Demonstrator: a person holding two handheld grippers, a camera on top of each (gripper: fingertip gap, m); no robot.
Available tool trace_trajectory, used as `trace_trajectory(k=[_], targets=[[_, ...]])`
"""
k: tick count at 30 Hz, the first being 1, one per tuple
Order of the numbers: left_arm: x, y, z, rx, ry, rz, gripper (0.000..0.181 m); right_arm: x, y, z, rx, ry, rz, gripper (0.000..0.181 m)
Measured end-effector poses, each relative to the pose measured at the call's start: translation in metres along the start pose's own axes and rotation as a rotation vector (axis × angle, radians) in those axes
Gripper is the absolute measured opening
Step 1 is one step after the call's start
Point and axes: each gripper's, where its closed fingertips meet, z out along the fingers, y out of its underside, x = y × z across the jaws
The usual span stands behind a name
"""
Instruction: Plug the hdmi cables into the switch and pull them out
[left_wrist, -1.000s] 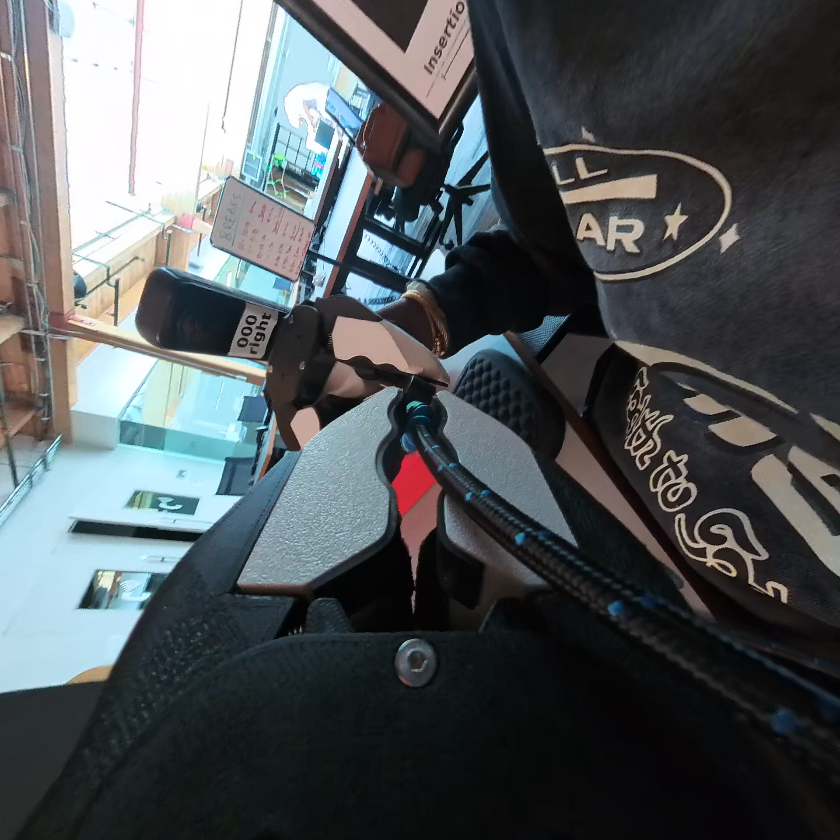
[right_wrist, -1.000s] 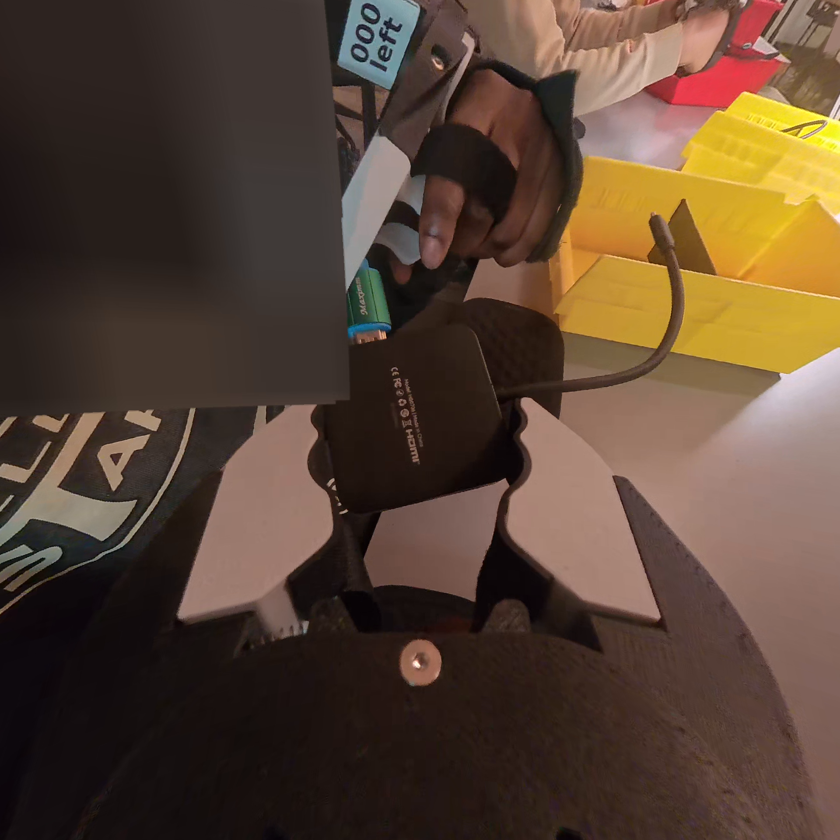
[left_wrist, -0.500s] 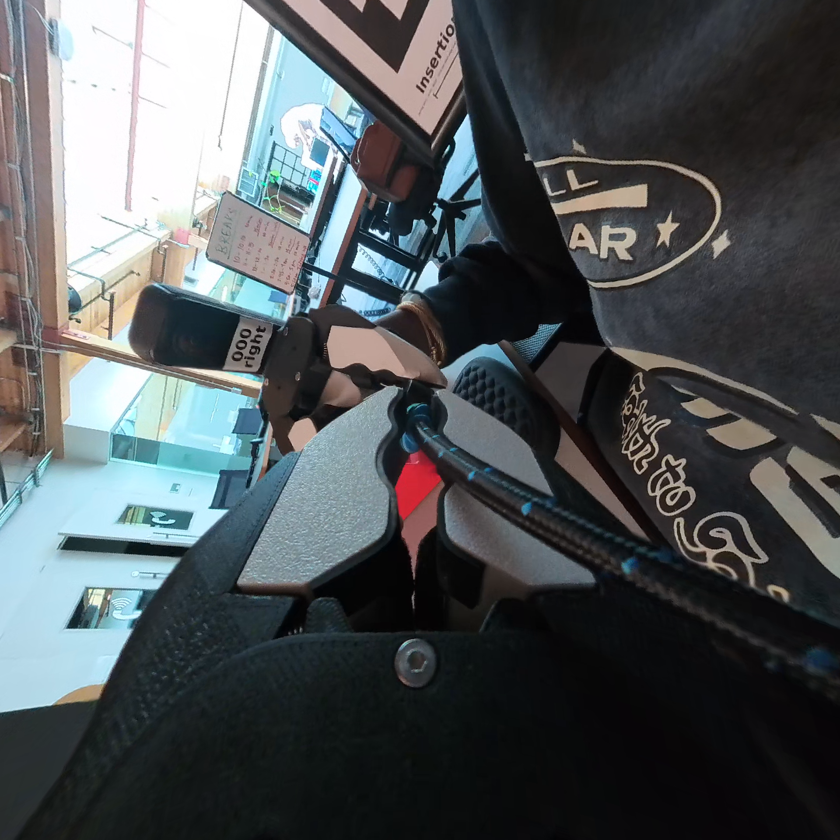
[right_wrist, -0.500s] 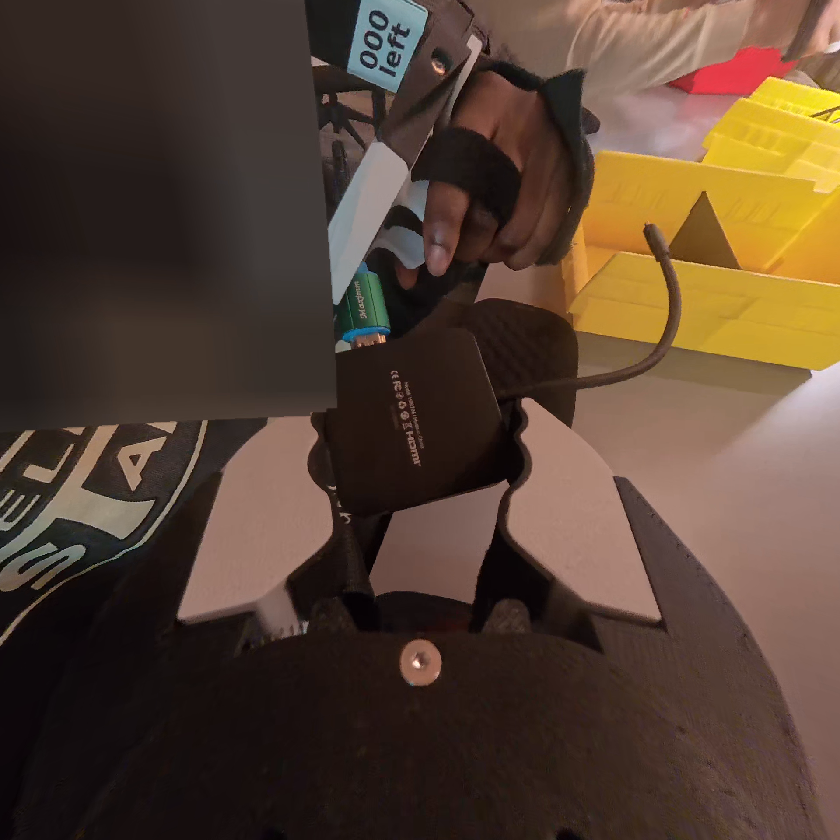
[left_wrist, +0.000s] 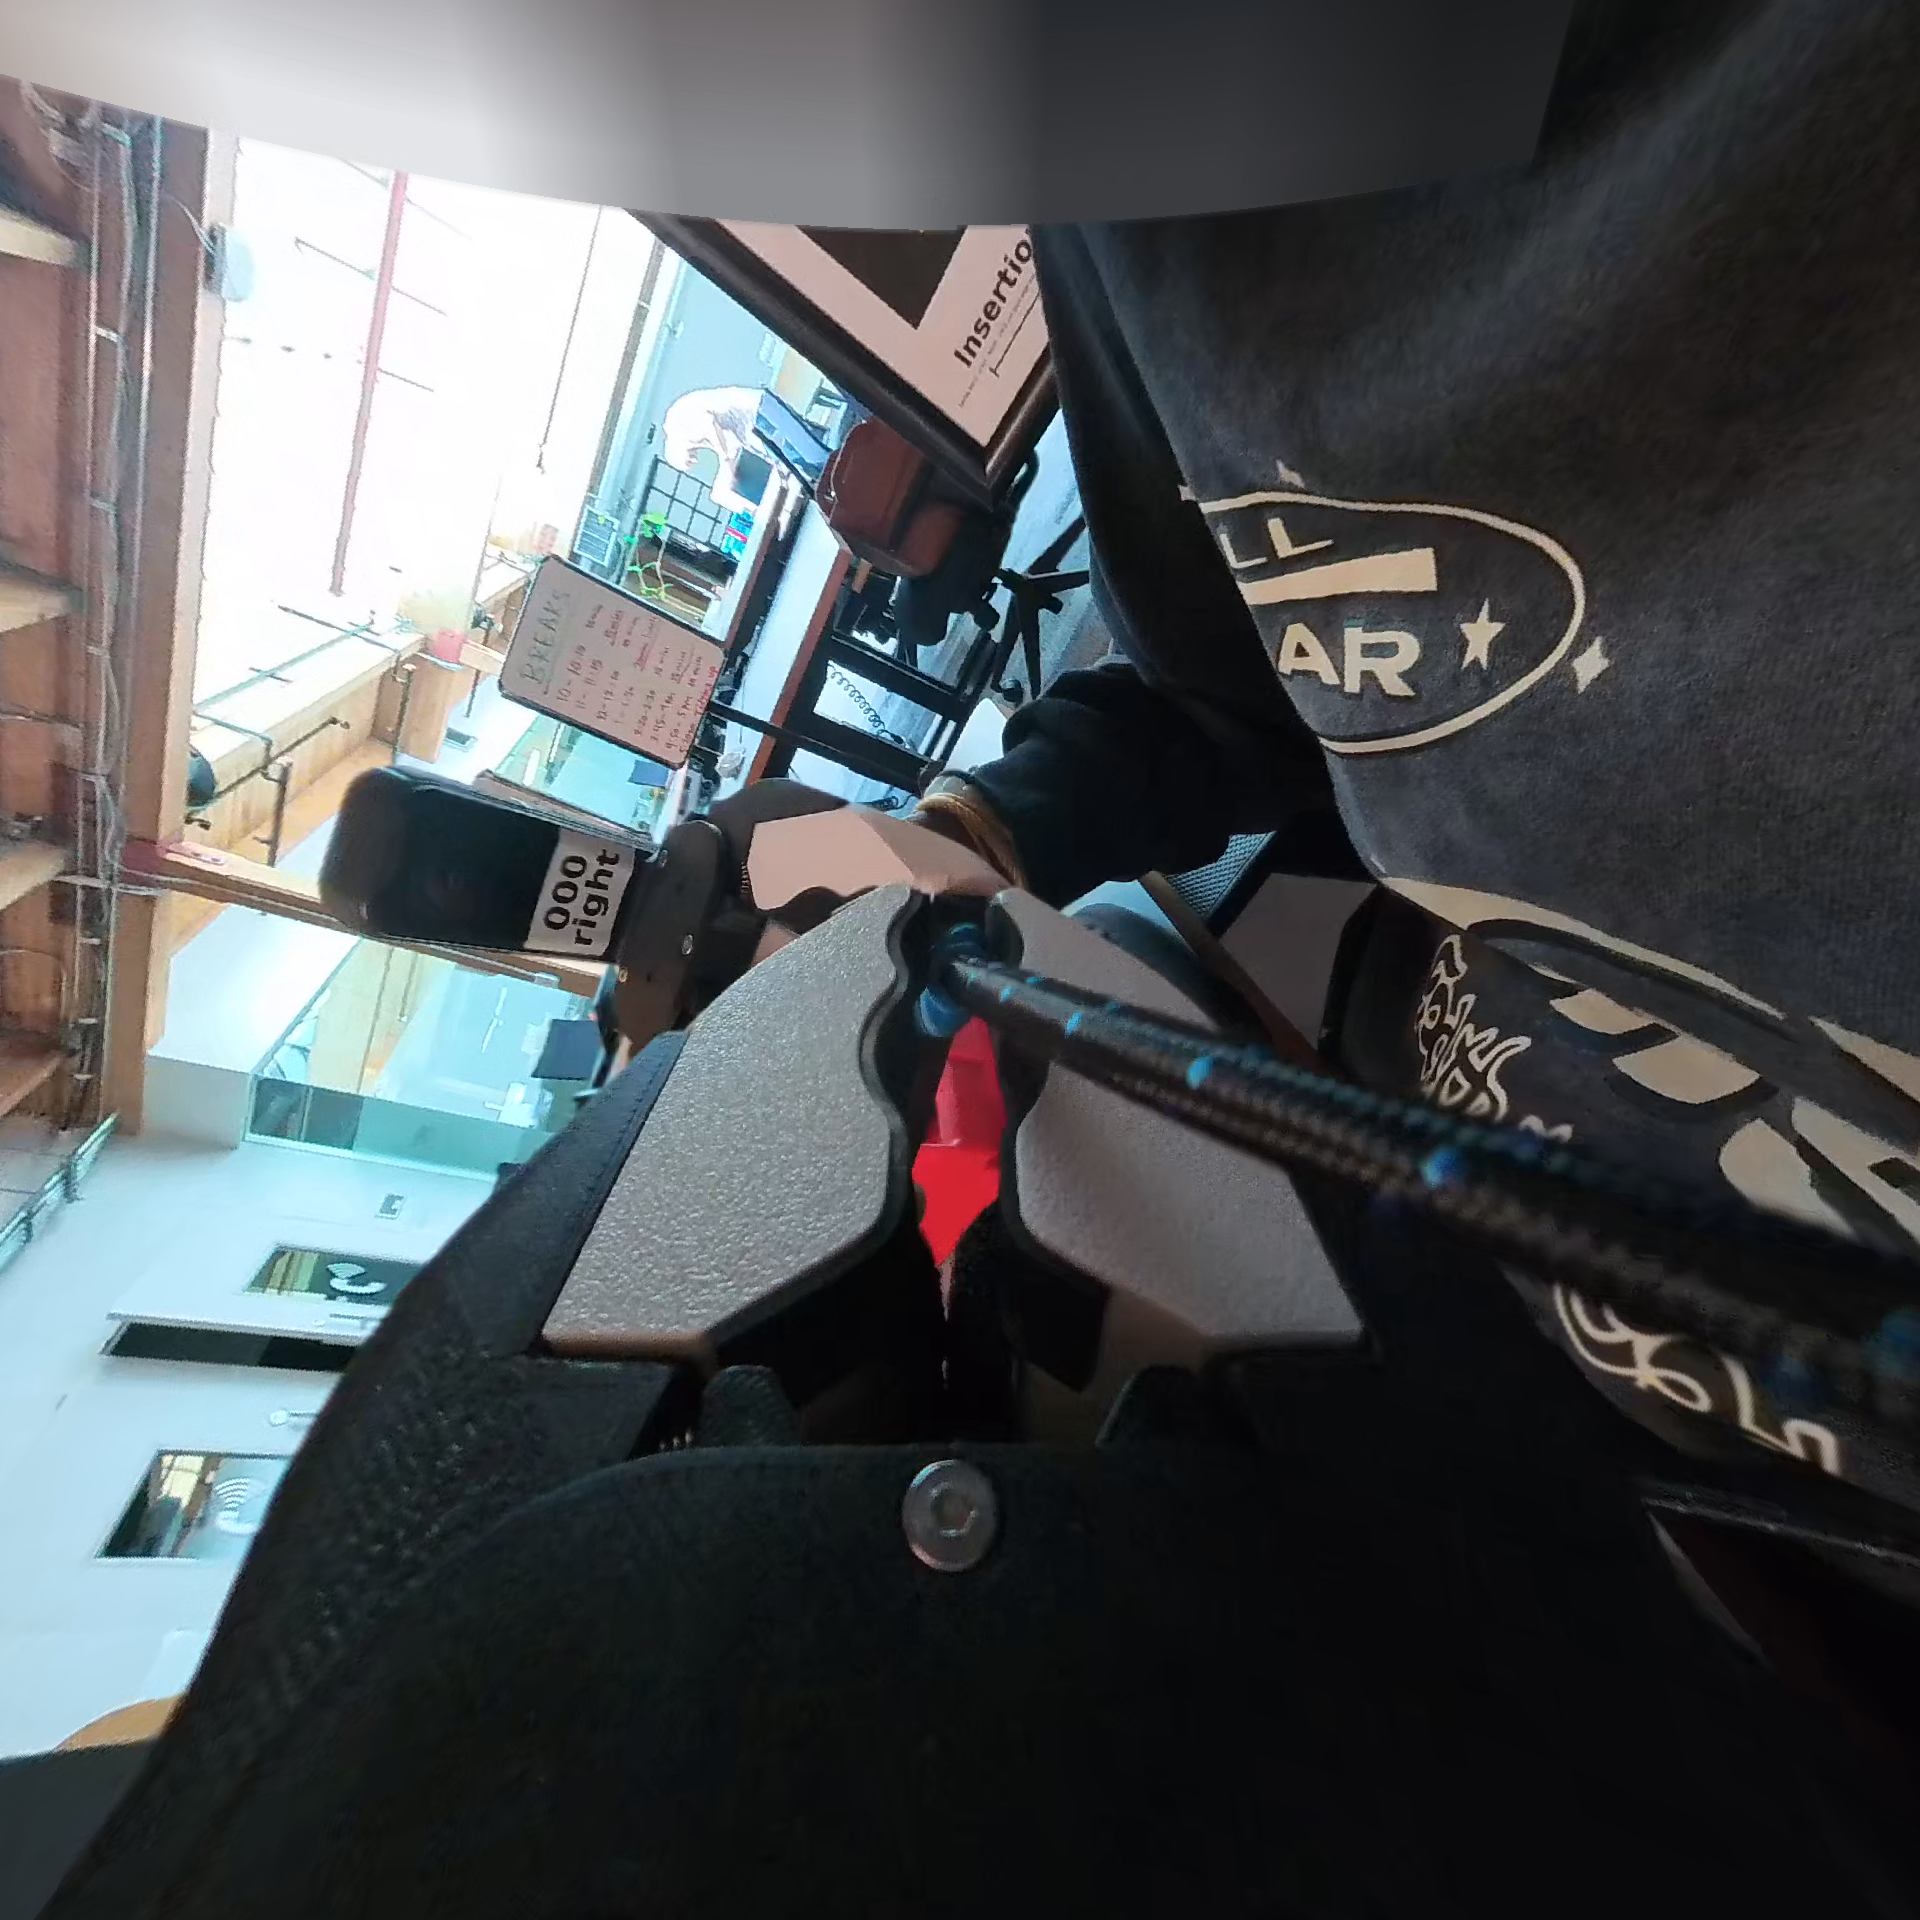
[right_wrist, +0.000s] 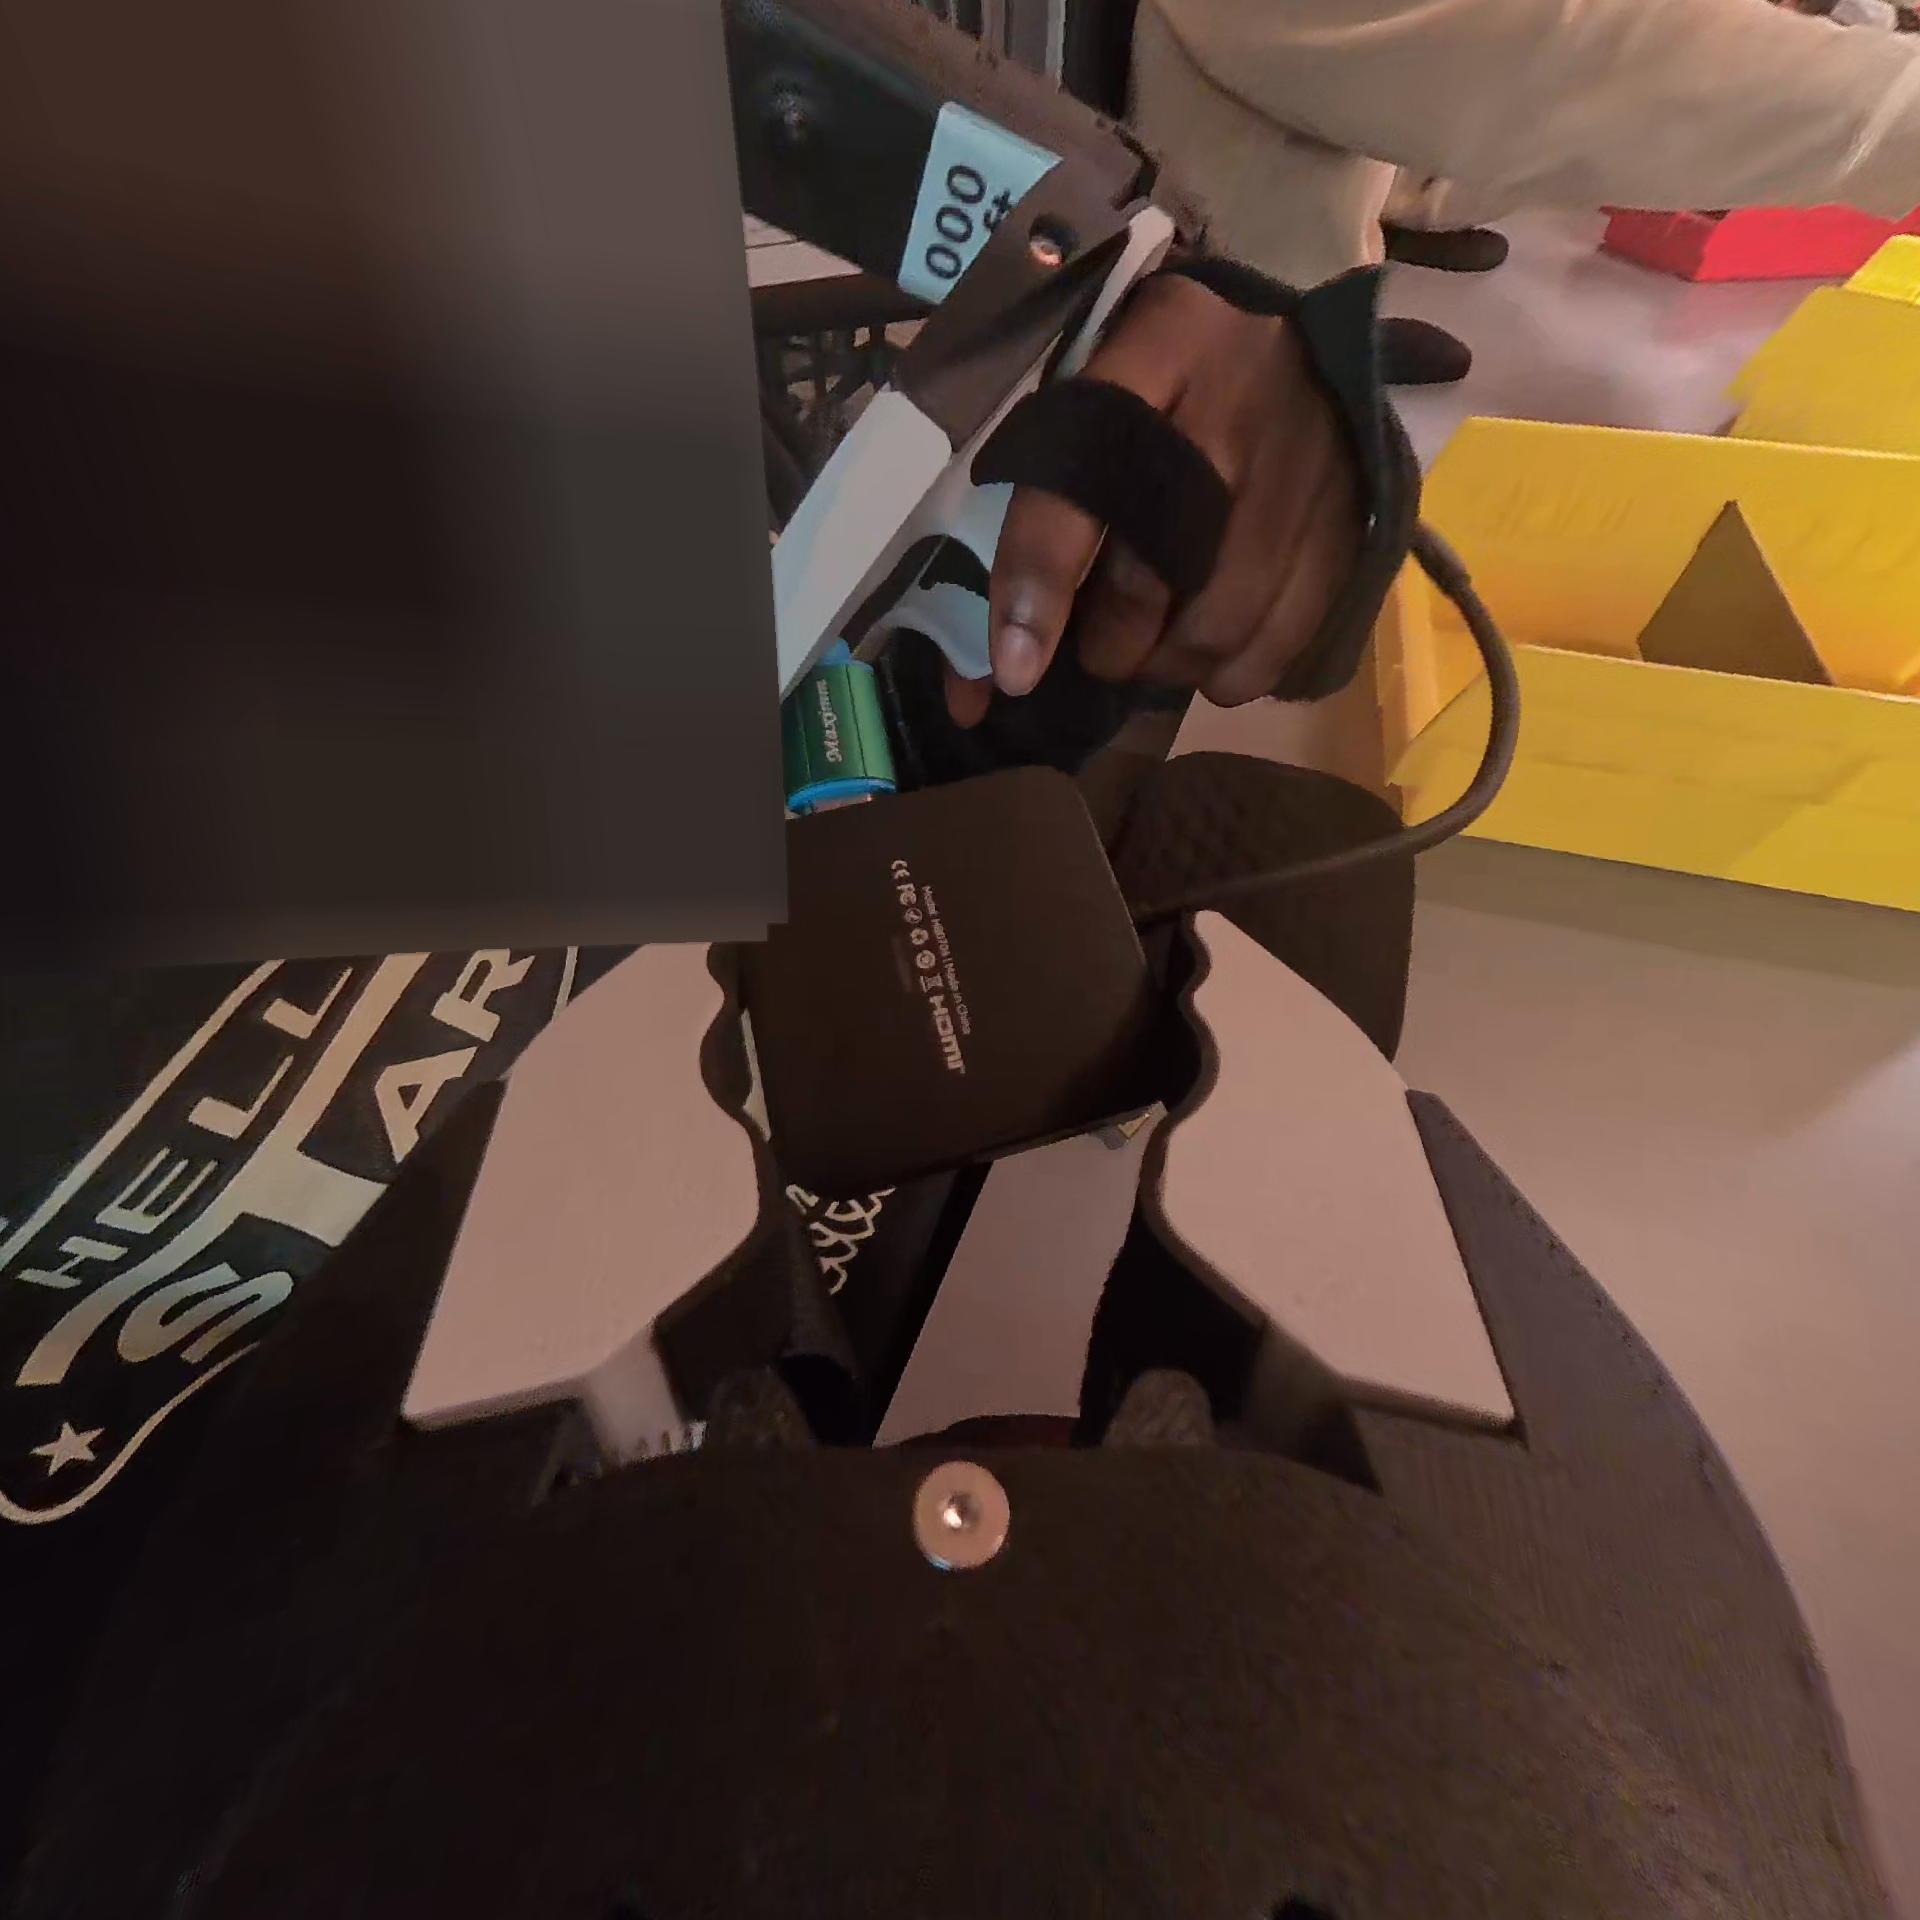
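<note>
The right gripper (right_wrist: 956, 1039) stays clamped on the black hdmi switch (right_wrist: 945, 977), its two pale fingers (right_wrist: 623, 1174) pressed to the box's left and right sides, lifted clear of the grey table (right_wrist: 1662, 1039). The switch's thin grey lead (right_wrist: 1475, 727) loops up toward the yellow bins (right_wrist: 1621, 665) at the far right. The left gripper (left_wrist: 951, 935) keeps its jaws closed on the hdmi cable (left_wrist: 1299, 1101), a black braid flecked with blue that trails to the near right. Compared with a second ago, the cable's green plug (right_wrist: 836, 738) sits tighter against the switch's far edge, its metal tip now barely showing. The gloved hand (right_wrist: 1184, 520) has risen higher in the right wrist view.
</note>
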Motion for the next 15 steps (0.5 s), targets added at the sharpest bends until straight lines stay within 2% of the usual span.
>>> trace_trajectory(k=[8, 11, 15], targets=[[-0.004, -0.006, 0.004, 0.059, -0.027, 0.004, 0.01, 0.001, -0.009, -0.005, 0.014, 0.087, -0.034, 0.079], [0.001, -0.004, 0.008, 0.085, 0.01, -0.026, 0.01, -0.001, -0.002, -0.002, -0.024, 0.071, -0.058, 0.079], [0.005, -0.014, 0.008, 0.168, 0.04, -0.064, 0.011, -0.007, -0.006, 0.003, 0.007, 0.02, -0.095, 0.079]])
